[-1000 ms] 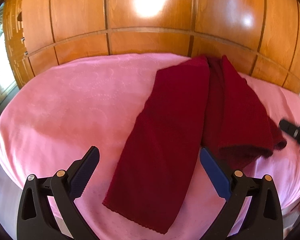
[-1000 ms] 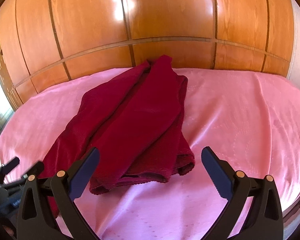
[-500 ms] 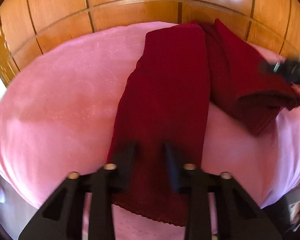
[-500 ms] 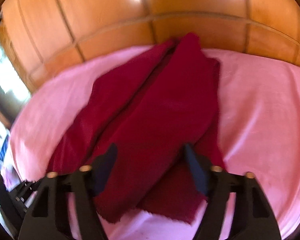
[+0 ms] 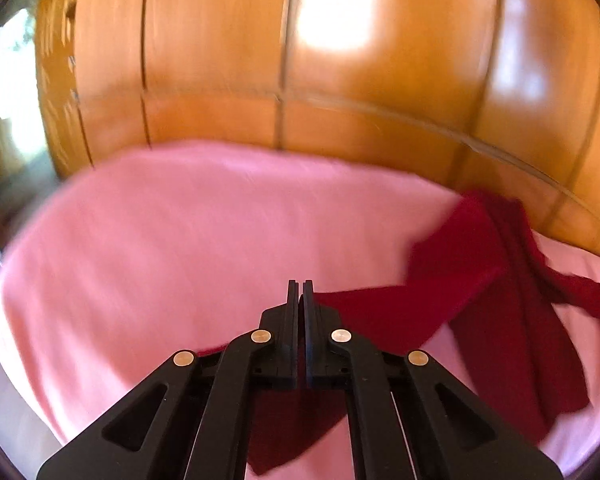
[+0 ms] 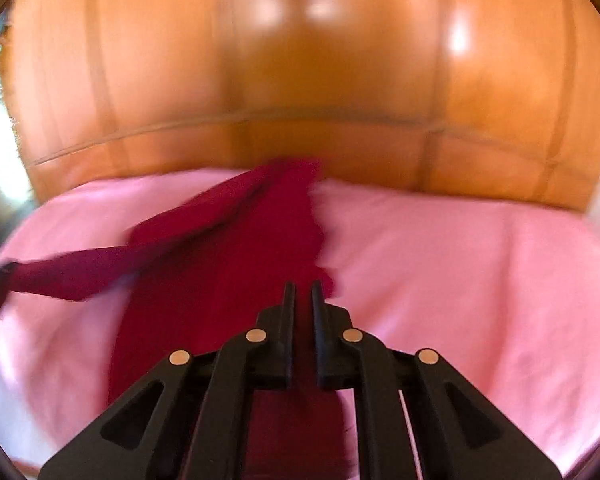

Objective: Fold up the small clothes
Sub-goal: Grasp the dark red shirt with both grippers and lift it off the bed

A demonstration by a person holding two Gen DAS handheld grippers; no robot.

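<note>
A dark red garment [image 5: 480, 280] with two long legs lies on a pink bed sheet [image 5: 160, 260], joined at the far end by the wooden wall. My left gripper [image 5: 300, 292] has its jaws closing tight on the near end of one leg. That leg stretches away to the right and some cloth hangs below the fingers. In the right wrist view the garment [image 6: 240, 260] runs up the middle. My right gripper [image 6: 302, 292] has its jaws closing on the near end of the other leg, with red cloth between the fingers. The first leg is pulled off to the left.
Glossy wooden panels [image 5: 340, 80] rise right behind the bed. The pink sheet [image 6: 480, 280] spreads bare to the right of the garment in the right wrist view and to the left of it in the left wrist view. Both views are motion-blurred.
Both grippers went from wide open to closed on the leg ends. They then rose and moved apart, spreading the two legs; the folded-over leg has been pulled open.
</note>
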